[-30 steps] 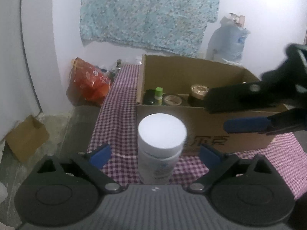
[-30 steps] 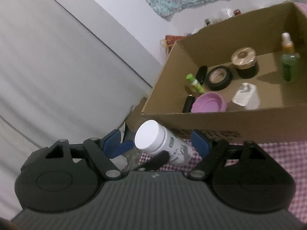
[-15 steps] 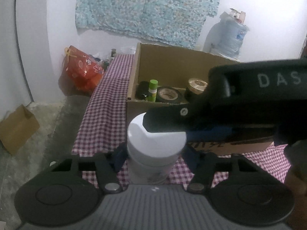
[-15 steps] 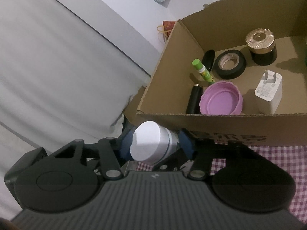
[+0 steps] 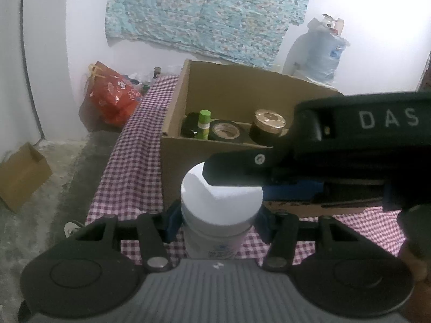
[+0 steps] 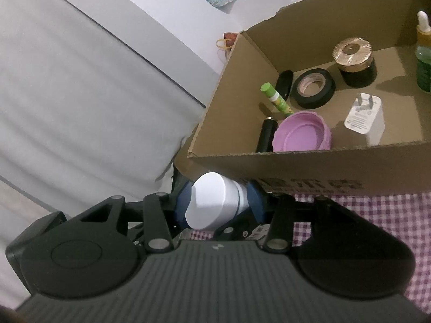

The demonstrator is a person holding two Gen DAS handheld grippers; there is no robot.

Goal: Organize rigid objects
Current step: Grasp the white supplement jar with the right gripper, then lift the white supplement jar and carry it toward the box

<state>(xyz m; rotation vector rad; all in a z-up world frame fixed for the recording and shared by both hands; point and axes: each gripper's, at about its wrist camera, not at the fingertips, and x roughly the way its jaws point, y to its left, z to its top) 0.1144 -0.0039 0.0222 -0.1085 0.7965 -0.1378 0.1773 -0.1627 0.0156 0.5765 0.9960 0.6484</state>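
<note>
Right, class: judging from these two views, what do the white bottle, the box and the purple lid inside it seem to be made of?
White bottle: probably plastic, with a smooth matt white cap and a printed label below.
Box: corrugated cardboard, brown and dull, with a ragged torn rim and dark print on its front.
Purple lid: likely moulded plastic, even colour, soft sheen, raised rim.

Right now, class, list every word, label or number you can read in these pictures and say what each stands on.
"DAS": white letters on the right gripper, cut off by the picture's edge.
Cardboard box: dark print on the front wall, too blurred to read.
White bottle: blue label print, unreadable.
White charger: fine print, too small.
Water jug: blue label, unreadable.
</note>
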